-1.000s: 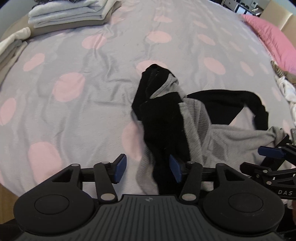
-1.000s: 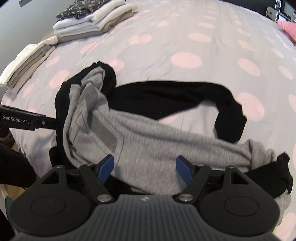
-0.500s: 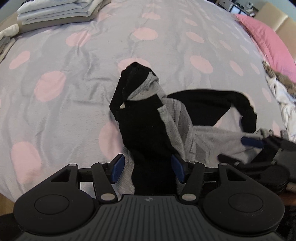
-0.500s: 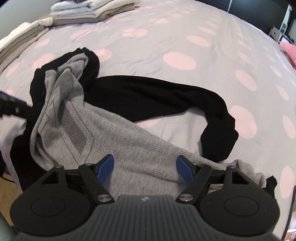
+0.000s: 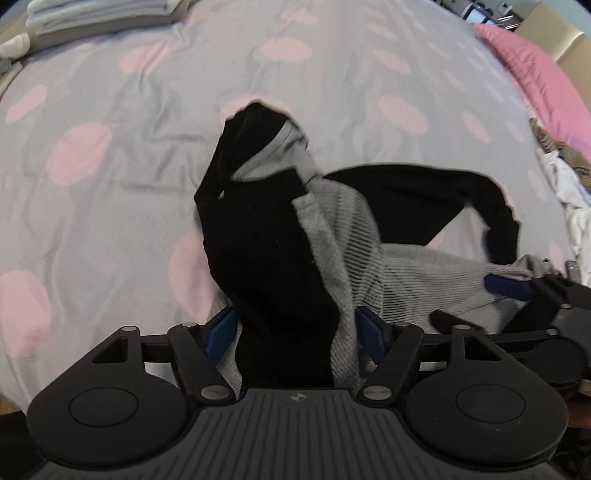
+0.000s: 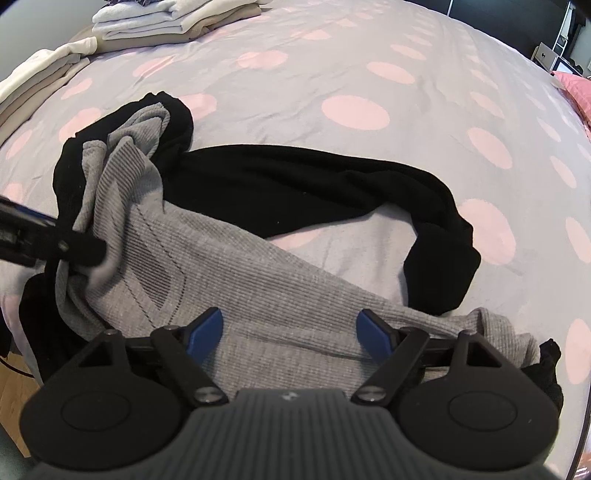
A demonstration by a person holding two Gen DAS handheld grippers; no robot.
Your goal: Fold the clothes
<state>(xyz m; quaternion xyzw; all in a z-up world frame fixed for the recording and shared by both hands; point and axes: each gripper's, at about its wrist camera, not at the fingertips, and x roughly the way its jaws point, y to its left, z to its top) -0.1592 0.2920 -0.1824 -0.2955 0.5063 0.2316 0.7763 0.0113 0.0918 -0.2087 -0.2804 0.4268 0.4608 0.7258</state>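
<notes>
Ribbed grey knit top (image 6: 258, 273) with smooth matt black sleeves (image 6: 295, 192) on soft, wrinkled cloth bedspread (image 6: 369, 66)

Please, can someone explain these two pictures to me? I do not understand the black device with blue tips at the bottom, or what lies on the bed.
No robot here: a person holds one two-finger tool in each hand, with a camera on each tool. One picture looks along the left tool, the other along the right tool. On the dotted bedspread lies a crumpled grey and black garment. Both tools have their jaws opening, with cloth between them; neither seems to pinch it. Folded clothes are stacked at the far edge, and a pink pillow lies at the right.
</notes>
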